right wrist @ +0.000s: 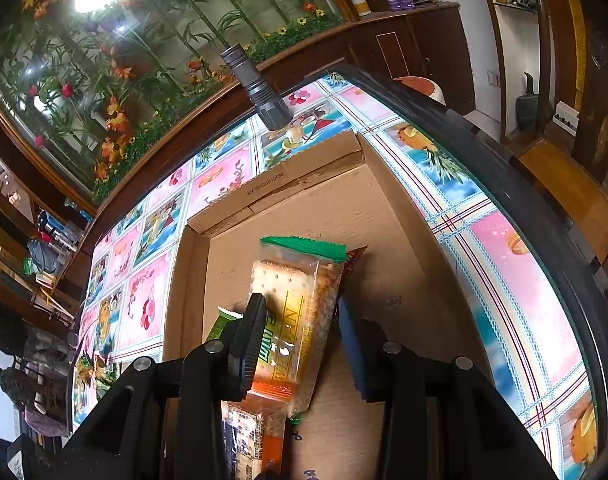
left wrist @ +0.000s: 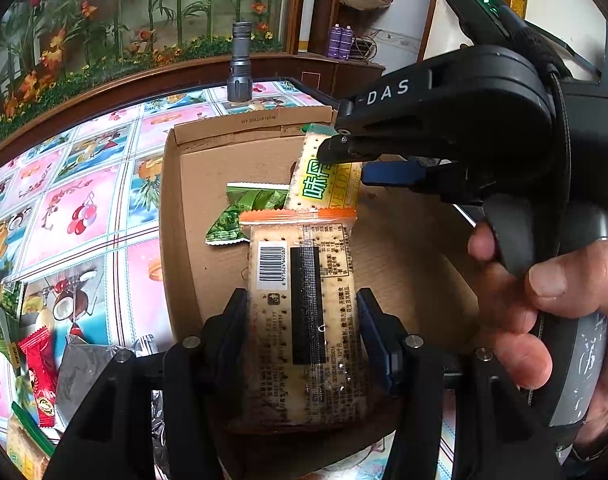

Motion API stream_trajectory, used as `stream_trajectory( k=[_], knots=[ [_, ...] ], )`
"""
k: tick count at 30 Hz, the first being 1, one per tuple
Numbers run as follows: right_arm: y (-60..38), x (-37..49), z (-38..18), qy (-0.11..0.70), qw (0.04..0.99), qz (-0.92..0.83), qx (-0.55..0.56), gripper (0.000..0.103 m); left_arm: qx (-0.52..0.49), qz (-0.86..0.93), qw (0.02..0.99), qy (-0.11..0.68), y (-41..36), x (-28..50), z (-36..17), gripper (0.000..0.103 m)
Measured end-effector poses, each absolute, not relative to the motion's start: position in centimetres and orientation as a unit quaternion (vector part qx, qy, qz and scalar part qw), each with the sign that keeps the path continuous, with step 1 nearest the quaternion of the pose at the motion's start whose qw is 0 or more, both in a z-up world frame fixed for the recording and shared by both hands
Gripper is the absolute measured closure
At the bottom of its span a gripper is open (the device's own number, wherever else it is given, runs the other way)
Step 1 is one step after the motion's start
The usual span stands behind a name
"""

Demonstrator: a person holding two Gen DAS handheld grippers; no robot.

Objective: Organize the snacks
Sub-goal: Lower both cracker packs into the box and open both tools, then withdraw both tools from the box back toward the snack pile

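Note:
An open cardboard box point(left wrist: 404, 264) lies flat on the table, also in the right wrist view point(right wrist: 384, 240). My left gripper point(left wrist: 302, 312) is shut on an orange-edged cracker pack point(left wrist: 304, 300), back side up, held over the box. My right gripper point(right wrist: 300, 332) is shut on a green-edged cracker pack point(right wrist: 296, 300), tilted above the box floor; it also shows in the left wrist view point(left wrist: 324, 176) with the right gripper point(left wrist: 344, 160) on it. A green snack packet point(left wrist: 244, 212) lies in the box beneath both packs.
A grey flashlight point(left wrist: 240, 64) stands upright beyond the box on the fruit-pattern tablecloth point(left wrist: 76, 208). Several loose snacks, among them a red packet point(left wrist: 40, 368) and a silver one point(left wrist: 80, 372), lie at the left. The table's dark right edge point(right wrist: 504, 184) runs near the box.

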State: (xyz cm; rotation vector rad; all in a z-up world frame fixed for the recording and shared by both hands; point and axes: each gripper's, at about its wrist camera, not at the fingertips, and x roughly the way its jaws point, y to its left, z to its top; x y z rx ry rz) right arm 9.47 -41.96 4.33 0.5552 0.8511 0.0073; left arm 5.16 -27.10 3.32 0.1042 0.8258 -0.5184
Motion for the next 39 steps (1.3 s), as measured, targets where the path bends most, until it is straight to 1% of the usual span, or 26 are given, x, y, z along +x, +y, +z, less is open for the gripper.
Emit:
stream_trajectory(
  k=[3, 6, 8, 10, 13, 21, 25, 33, 39],
  knots=[
    [-41.9, 9.4, 4.5, 0.405, 0.875, 0.003, 0.265, 0.063, 0.052, -0.248, 0.884, 0.394, -27.0, 5.1, 3.4, 0.049],
    [-42.0, 9.3, 4.8, 0.4, 0.877, 0.004, 0.265, 0.062, 0.053, -0.245, 0.888, 0.387, -26.8, 5.1, 3.7, 0.045],
    [-42.1, 9.3, 5.0, 0.396, 0.879, 0.003, 0.266, 0.06, 0.051, -0.243, 0.89, 0.382, -26.6, 5.0, 4.0, 0.042],
    [-42.1, 9.1, 5.3, 0.389, 0.882, 0.002, 0.265, 0.055, 0.05, -0.241, 0.893, 0.376, -26.4, 5.0, 4.3, 0.038],
    [-42.1, 8.9, 5.8, 0.377, 0.887, 0.002, 0.265, 0.051, 0.048, -0.239, 0.896, 0.371, -26.1, 5.0, 4.6, 0.035],
    [-42.1, 8.7, 6.3, 0.367, 0.893, -0.002, 0.261, 0.049, 0.043, -0.236, 0.902, 0.359, -25.3, 4.8, 5.5, 0.033],
    [-42.0, 8.6, 6.7, 0.36, 0.898, -0.006, 0.254, 0.045, 0.038, -0.232, 0.908, 0.346, -24.3, 4.3, 6.4, 0.029],
    [-41.3, 8.2, 7.7, 0.338, 0.91, 0.005, 0.242, 0.043, 0.027, -0.215, 0.922, 0.321, -21.8, 3.2, 7.8, 0.028],
    [-39.6, 7.9, 8.5, 0.319, 0.924, 0.024, 0.209, 0.042, 0.013, -0.197, 0.929, 0.313, -19.3, 2.7, 8.5, 0.028]
  ],
)
